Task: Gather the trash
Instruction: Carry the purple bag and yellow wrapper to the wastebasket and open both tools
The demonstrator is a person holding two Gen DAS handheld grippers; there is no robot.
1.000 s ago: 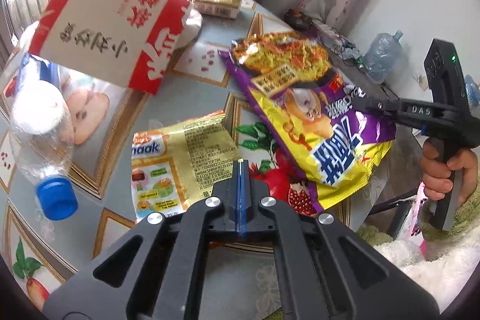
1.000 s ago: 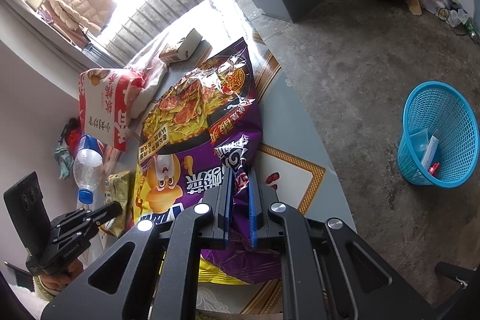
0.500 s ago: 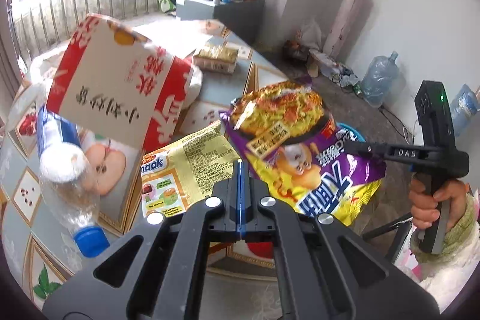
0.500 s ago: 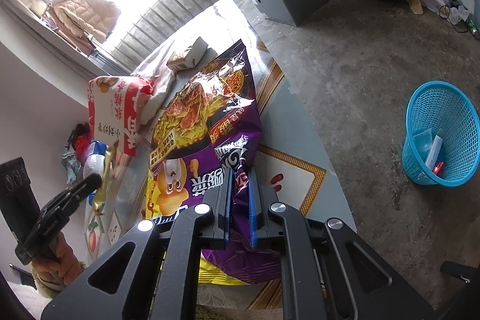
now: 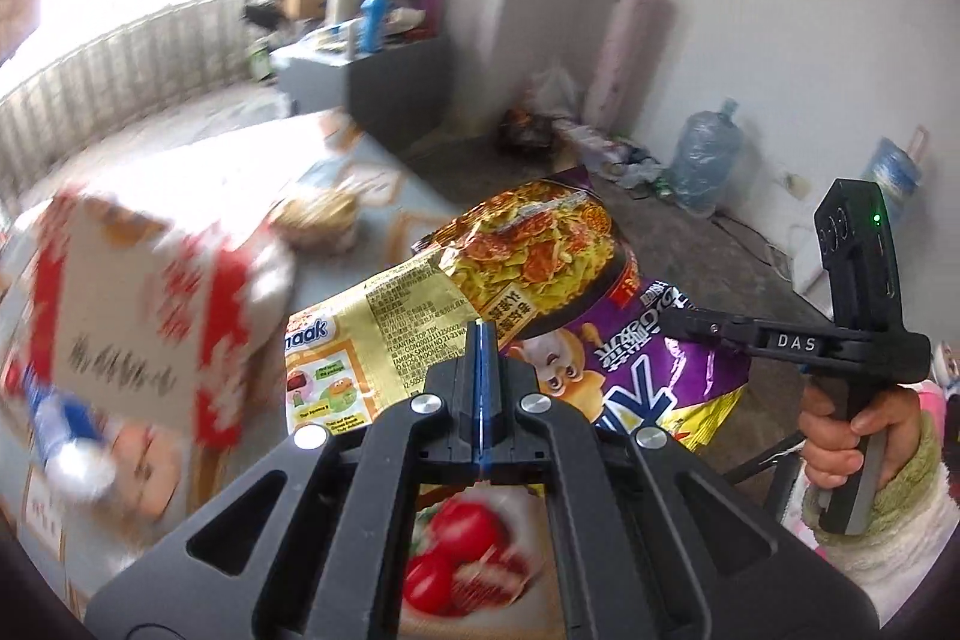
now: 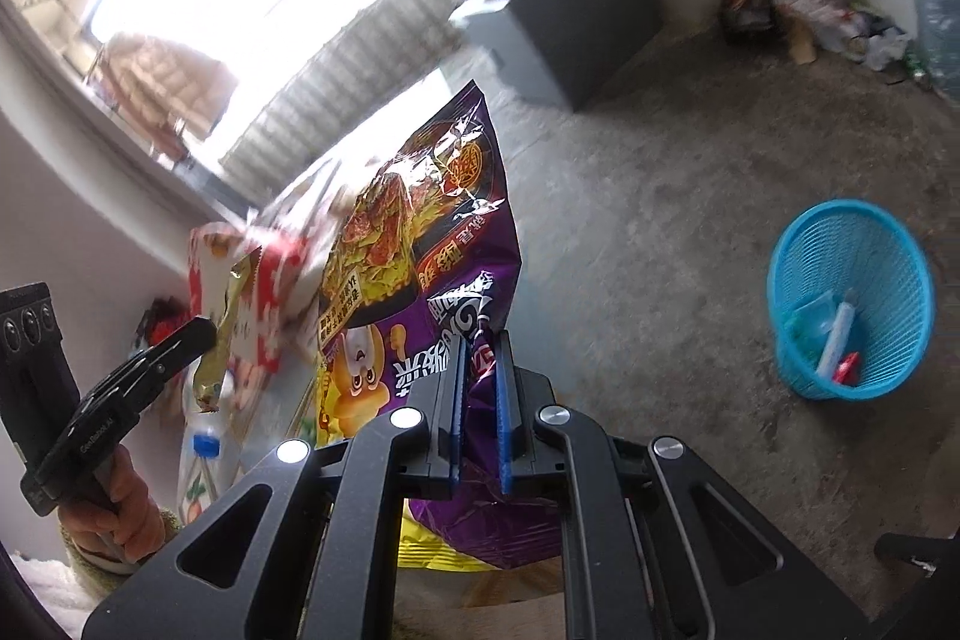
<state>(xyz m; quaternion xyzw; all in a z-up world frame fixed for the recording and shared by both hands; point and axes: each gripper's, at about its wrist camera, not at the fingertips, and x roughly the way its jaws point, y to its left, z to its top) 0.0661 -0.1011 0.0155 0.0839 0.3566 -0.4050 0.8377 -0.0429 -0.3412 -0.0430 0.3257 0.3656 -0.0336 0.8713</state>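
Both grippers lifted off the surface, each pinching a crinkled foil snack bag.

The left gripper (image 5: 482, 334) is clenched flat on the edge of a thin yellow wrapper (image 5: 366, 340), glossy and creased, printed with small text and cartoon panels; it hangs clear above the patterned surface (image 5: 468, 550). The right gripper (image 6: 478, 346) is clamped on the lower part of a large purple chip bag (image 6: 444, 244), shiny and wrinkled, with a yellow band along its bottom seam, held up in the air beside the wrapper. A red-and-white cardboard box (image 5: 138, 316) and a clear plastic bottle with a blue cap (image 6: 201, 451) lie blurred on the surface. A round blue mesh basket (image 6: 852, 298) stands on the rough concrete floor (image 6: 660, 220), well apart, with a few scraps inside.
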